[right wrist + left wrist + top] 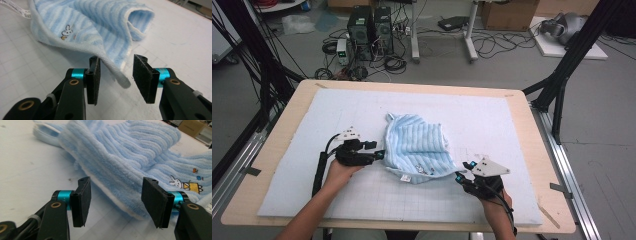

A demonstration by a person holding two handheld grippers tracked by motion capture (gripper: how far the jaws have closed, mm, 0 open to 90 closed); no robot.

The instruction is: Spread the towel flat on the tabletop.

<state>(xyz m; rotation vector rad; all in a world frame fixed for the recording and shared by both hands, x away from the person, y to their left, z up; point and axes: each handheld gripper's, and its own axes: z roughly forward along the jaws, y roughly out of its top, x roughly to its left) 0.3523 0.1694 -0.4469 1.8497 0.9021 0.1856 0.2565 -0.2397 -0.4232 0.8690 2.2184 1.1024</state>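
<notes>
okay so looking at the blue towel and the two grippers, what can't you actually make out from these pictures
- Label on the towel: cut off by the right gripper view's edge, print too small to read.
- Embroidered rabbit: a blurred speck in the high view.
- Towel's underside and inner folds: hidden by its own bunched layers.
- Left gripper and right gripper: both open astride a towel edge; contact can't be told.

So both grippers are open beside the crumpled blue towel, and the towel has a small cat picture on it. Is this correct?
Not quite: the picture is a small rabbit, not a cat, as the left gripper view shows. The rest holds: the left gripper and the right gripper are both open beside the crumpled blue towel.
</notes>
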